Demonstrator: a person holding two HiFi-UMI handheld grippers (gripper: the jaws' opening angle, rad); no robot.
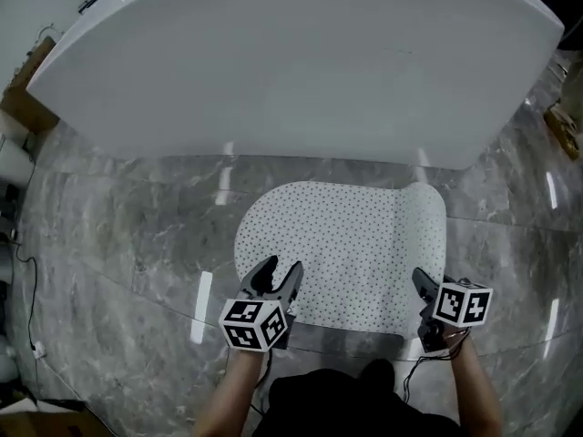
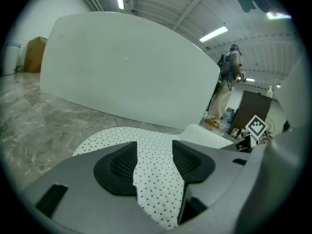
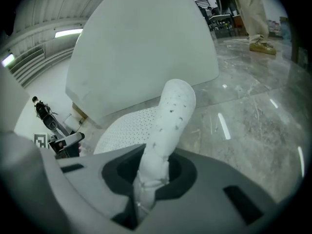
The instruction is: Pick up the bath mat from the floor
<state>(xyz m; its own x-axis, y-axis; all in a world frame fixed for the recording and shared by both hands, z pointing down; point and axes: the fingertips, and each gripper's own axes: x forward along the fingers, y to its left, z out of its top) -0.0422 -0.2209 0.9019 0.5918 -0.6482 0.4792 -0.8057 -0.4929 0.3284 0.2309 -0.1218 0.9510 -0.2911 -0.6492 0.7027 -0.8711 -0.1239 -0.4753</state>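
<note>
The right gripper is pinching the bath mat at its right-hand edge, jaws nearly together with a bunched fold of mat squeezed between the pads. In the right gripper view that edge is curling up off the floor in a soft roll. The left gripper is sitting at the near left edge. Its jaws are standing apart with the mat's near border lying in the gap, and the pads are not looking clamped.

This mat is reading as light and floppy, probably rubbery. It is folding wherever it is lifted, so one grip will likely leave the rest sagging and dragging. The two near corners look like the sensible holds, pinched well in from the rim so the sheet is not slipping out.

As for looks, it is white, oval-ended and peppered all over with small dark holes. It is lying mostly flat on the grey marbled floor, just in front of a big white bathtub.
</note>
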